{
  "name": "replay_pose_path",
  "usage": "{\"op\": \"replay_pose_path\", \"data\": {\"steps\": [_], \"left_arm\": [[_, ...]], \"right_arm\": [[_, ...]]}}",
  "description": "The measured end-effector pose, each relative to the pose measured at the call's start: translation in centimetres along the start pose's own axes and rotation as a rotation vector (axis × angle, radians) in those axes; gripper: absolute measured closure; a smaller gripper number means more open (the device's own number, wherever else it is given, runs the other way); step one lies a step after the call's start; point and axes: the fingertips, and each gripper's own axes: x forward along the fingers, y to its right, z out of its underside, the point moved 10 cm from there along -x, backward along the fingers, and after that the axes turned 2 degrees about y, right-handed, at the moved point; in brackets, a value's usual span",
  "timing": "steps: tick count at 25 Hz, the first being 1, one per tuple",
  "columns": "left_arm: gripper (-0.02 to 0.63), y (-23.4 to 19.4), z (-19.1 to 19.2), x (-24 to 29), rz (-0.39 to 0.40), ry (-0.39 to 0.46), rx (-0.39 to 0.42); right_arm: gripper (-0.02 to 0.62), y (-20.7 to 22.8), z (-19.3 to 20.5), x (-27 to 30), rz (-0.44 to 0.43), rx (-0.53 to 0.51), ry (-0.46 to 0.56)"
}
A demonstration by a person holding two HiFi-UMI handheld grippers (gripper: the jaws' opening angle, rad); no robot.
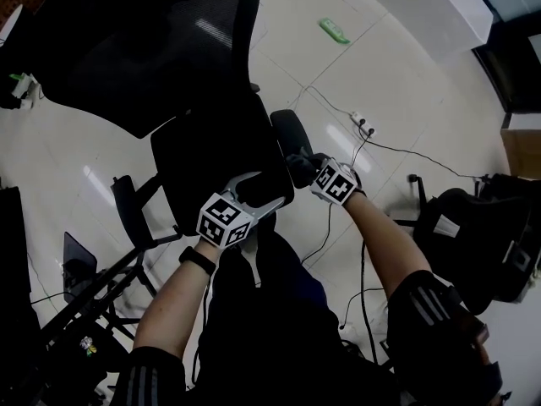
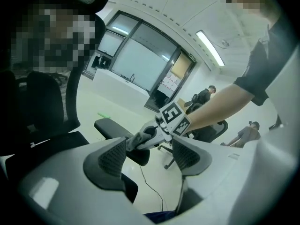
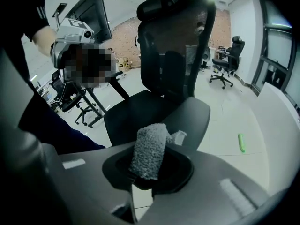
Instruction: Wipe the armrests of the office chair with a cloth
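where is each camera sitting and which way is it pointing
Head view: on the person's head, facing steeply down at the office chair; the left forearm, right forearm, left gripper and right gripper show.
Left gripper view: rides the left gripper, looking between its open jaws across at the right gripper by the armrest; the right forearm shows.
Right gripper view: rides the right gripper, looking past the cloth in its shut jaws toward the chair's seat and backrest; the person's dark clothing shows left.
Shared: all three catch the green object on the floor.
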Motion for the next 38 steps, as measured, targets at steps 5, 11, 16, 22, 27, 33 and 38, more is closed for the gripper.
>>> {"op": "replay_pose_path", "data": {"steps": [5, 11, 16, 22, 27, 33, 38], "left_arm": [[0.273, 0.9, 0.7, -0.4, 0.013, -0.003, -0.005], [0.273, 1.2, 1.3, -2.0, 0.012, 0.007, -0.004], [0.273, 1.0, 1.9, -4.0, -0.003, 0.021, -0.012], [0.273, 0.2, 2.7, -8.1, -0.045, 0.057, -0.029], [0.273, -1.6, 3.7, -12.3, -0.099, 0.084, -0.05], [0.273, -3.9, 5.1, -18.2, -0.189, 0.16, -0.1], [0.273, -6.0, 6.7, -23.5, -0.28, 0.222, -0.144]], "right_arm": [[0.557, -2.5, 1.6, -0.6, -0.007, 0.029, 0.003], [0.557, -4.6, 2.6, -0.8, 0.001, 0.093, 0.004], [0.558, -6.0, 2.6, -0.6, -0.051, 0.164, -0.02], [0.558, -7.6, -0.7, -0.2, -0.063, 0.175, 0.031], [0.558, -8.4, -6.7, 2.4, -0.085, 0.108, 0.069], [0.558, -11.1, -16.1, 6.8, -0.159, -0.02, 0.11], [0.558, -14.7, -23.8, 11.1, -0.234, -0.096, 0.147]]}}
